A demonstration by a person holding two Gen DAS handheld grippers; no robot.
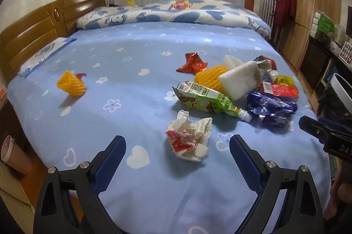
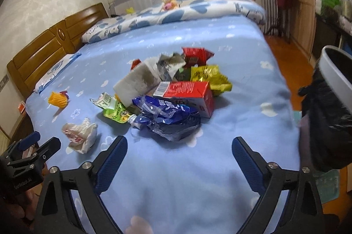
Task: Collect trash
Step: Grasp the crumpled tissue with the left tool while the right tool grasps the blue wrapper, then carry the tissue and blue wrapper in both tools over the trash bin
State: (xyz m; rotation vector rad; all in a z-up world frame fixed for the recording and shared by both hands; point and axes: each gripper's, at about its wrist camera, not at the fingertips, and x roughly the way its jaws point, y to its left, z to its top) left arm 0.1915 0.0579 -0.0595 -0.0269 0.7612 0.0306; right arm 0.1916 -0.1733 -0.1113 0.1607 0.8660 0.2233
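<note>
Trash lay on the blue bedsheet (image 1: pixel 132 80), counted as follows: two yellow foam fruit nets, one alone at the left (image 1: pixel 71 85) and one in the pile (image 1: pixel 211 77); one crumpled tissue wad (image 1: pixel 189 139) nearest; one green drink pouch (image 1: pixel 204 99); one white foam block (image 1: pixel 239 80); one blue plastic bag (image 2: pixel 167 115); one red carton (image 2: pixel 187 91); one yellow wrapper (image 2: pixel 209 75); two red wrappers (image 1: pixel 192 63) (image 2: pixel 195 55). A bin with a black liner (image 2: pixel 330 102) stood at the right bedside. The left gripper (image 1: pixel 177 150) hovered angled down, jaws apart, just short of the tissue wad. The right gripper (image 2: pixel 179 152) hovered likewise, jaws apart and empty, before the blue bag.
</note>
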